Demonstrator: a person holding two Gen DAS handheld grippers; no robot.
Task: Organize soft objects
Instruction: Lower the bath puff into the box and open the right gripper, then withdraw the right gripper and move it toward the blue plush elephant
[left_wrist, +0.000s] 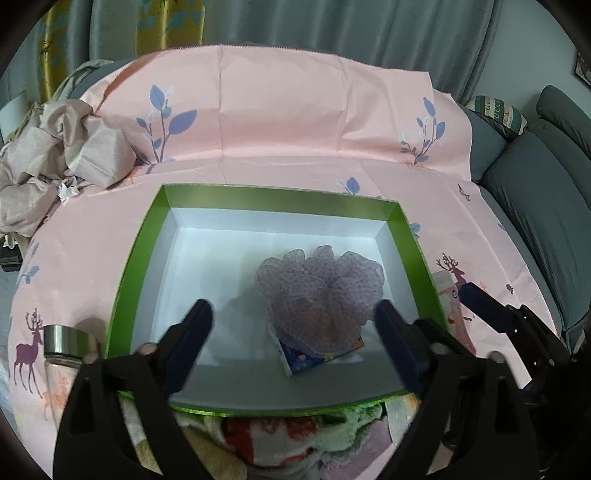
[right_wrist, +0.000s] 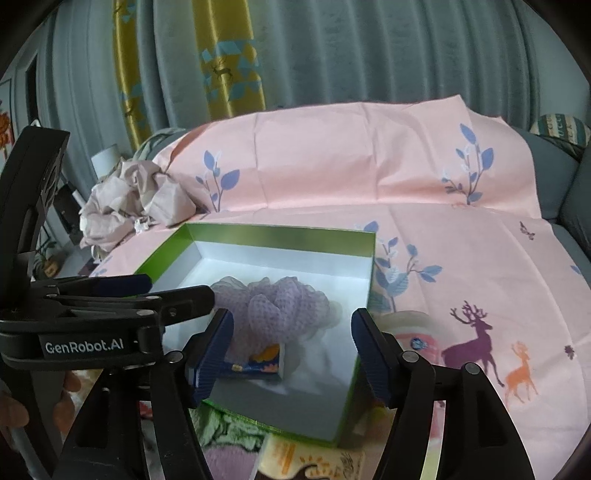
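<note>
1. Box (left_wrist: 138, 266): rectangular, green rim, smooth white inside.
2. Pouf (left_wrist: 321, 291): frilly lilac mesh, atop small packet (left_wrist: 314, 360), right of centre; left floor bare.
3. Left gripper (left_wrist: 293, 325), right gripper (right_wrist: 291, 343): jaws apart, empty.

Lilac mesh bath pouf (left_wrist: 320, 295), fluffy, atop small blue patterned pack (left_wrist: 317, 358), inside open green box (left_wrist: 127, 280), white interior

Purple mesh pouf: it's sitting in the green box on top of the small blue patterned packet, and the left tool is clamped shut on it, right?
Not quite. The purple mesh pouf does rest in the green box on the small blue patterned packet, but the left tool is open, its pads clear of the pouf. The left wrist view shows this.
</note>
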